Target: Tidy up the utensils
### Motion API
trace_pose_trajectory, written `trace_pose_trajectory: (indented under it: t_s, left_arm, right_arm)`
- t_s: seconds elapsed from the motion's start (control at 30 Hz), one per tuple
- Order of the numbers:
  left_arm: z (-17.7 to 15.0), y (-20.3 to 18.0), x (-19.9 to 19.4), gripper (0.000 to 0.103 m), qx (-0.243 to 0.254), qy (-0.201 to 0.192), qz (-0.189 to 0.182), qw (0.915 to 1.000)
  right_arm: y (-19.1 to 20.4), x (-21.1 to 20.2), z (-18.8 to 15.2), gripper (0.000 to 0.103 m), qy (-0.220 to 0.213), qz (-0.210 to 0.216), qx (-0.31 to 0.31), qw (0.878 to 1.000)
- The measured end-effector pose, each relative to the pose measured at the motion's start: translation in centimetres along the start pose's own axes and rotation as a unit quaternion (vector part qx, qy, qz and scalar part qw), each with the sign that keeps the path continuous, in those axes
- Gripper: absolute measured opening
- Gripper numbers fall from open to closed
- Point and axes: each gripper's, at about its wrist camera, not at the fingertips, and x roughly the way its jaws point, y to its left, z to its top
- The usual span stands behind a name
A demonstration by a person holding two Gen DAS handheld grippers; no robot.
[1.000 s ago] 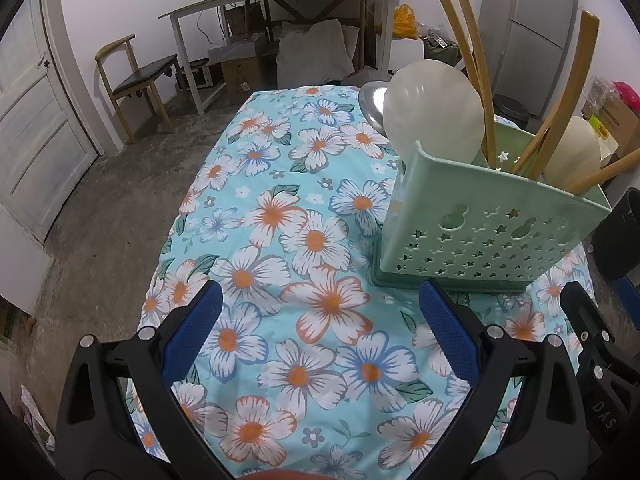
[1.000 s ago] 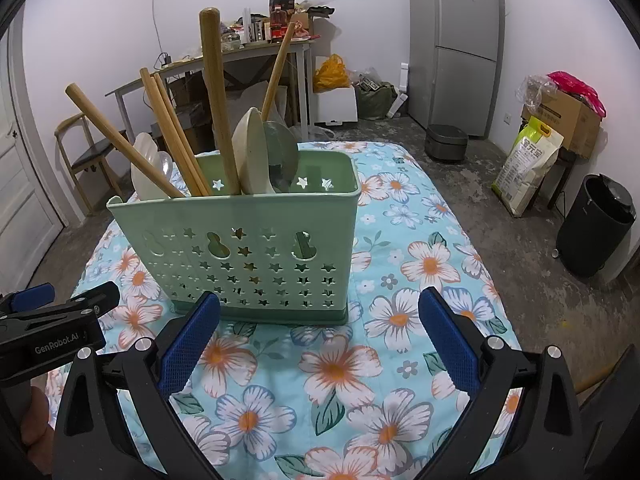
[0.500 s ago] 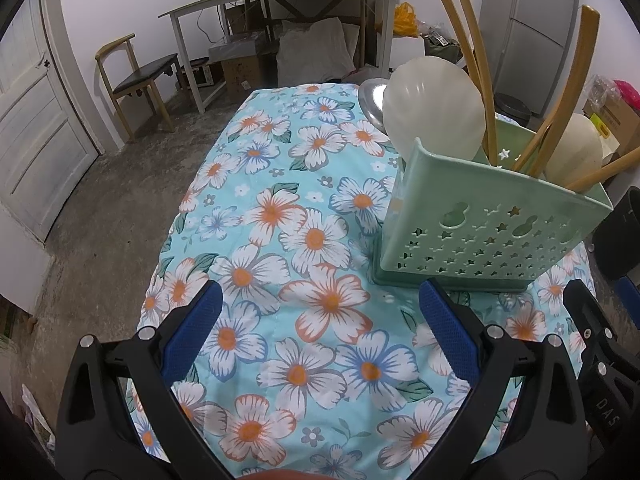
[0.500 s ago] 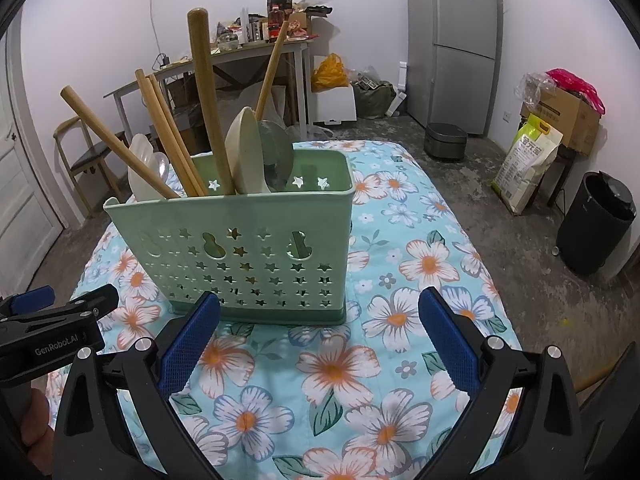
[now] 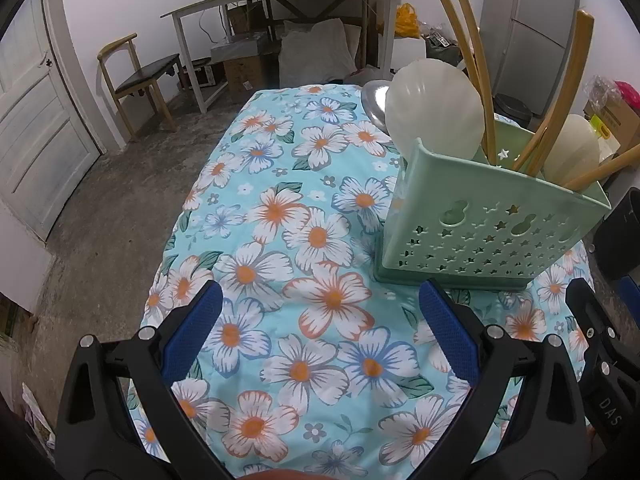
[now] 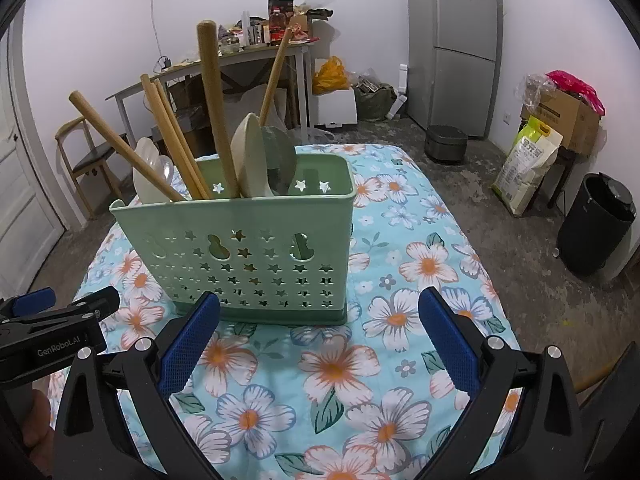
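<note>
A pale green utensil holder point(image 6: 256, 256) with star cut-outs stands upright on the floral tablecloth point(image 6: 400, 272). It holds wooden chopsticks point(image 6: 172, 144), thick wooden handles point(image 6: 216, 112), cream spoons point(image 6: 248, 160) and a metal spoon point(image 6: 280, 160). My right gripper point(image 6: 318, 336) is open just in front of the holder, nothing between its fingers. In the left wrist view the holder point(image 5: 488, 232) is ahead to the right, with a cream spoon point(image 5: 432, 116) and wooden sticks point(image 5: 472, 64) rising from it. My left gripper point(image 5: 320, 332) is open over bare cloth point(image 5: 280, 216).
The table's left edge drops to a concrete floor with a chair point(image 5: 136, 76) and a door point(image 5: 36, 128). A cluttered desk point(image 6: 256, 56), a fridge point(image 6: 452, 40), a black bin point(image 6: 600, 228) and boxes point(image 6: 560, 120) lie beyond the table.
The right wrist view has shifted slightly, so the holder sits a little further left and lower. The left view is almost unchanged. Both grippers stay open.
</note>
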Motion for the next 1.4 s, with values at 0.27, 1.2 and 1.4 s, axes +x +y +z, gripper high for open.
trace_pose_trajectory:
  t_s: [0.27,1.2,1.4]
  left_arm:
    - [0.04,-0.04,-0.08,0.095,0.0,0.0,0.0,1.0]
    - [-0.07,-0.27,-0.83,0.095,0.003,-0.003,-0.007,1.0]
    - [-0.09,-0.26,-0.84,0.095,0.003,-0.004,-0.007,1.0]
  right_arm:
    - [0.35,-0.12,0.01,0.097,-0.001,0.0,-0.003,1.0]
    - [0.41,-0.89,0.18,0.097,-0.006,-0.002,-0.003,1.0]
    - [0.26,-0.87,0.13,0.097,-0.005,-0.001,-0.002,1.0]
